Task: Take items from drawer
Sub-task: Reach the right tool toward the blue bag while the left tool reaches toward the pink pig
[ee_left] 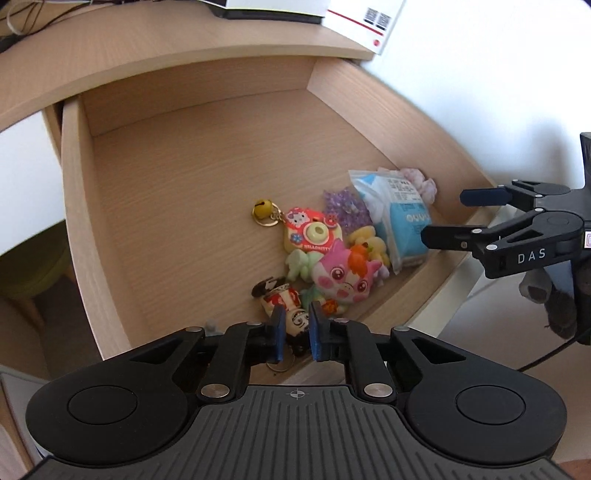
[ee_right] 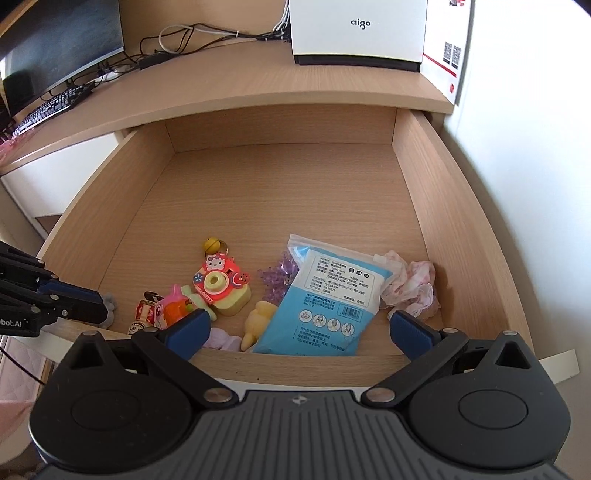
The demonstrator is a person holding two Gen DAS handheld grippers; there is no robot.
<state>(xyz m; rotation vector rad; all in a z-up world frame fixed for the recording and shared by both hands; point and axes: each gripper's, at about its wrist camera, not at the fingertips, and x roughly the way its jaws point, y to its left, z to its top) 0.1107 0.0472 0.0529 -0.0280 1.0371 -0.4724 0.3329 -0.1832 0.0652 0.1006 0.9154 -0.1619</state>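
The open wooden drawer [ee_left: 77, 221] [ee_right: 424, 184] holds a heap of small items near its front. My left gripper [ee_left: 296, 310] [ee_right: 103, 304] is at the front left, its blue pads nearly together on the head of a small doll keychain [ee_left: 297, 325] [ee_right: 142, 314]. My right gripper [ee_right: 297, 321] [ee_left: 443, 216] hangs wide open just above a blue sealed pack [ee_right: 332, 291] [ee_left: 402, 218]. Between them lie a Hello Kitty camera toy [ee_left: 310, 236] [ee_right: 221, 288] with a yellow bell [ee_left: 262, 208], a pink cat toy [ee_left: 343, 277] [ee_right: 173, 306], purple beads [ee_right: 277, 277] and a yellow plush [ee_right: 258, 317].
A crumpled pink-and-white cloth [ee_right: 413, 288] lies at the drawer's right wall. The desk top [ee_right: 221, 92] overhangs the drawer's back and carries a white box [ee_right: 358, 33], a monitor [ee_right: 62, 37], a keyboard [ee_right: 48, 107] and cables. A white wall [ee_right: 535, 147] stands close on the right.
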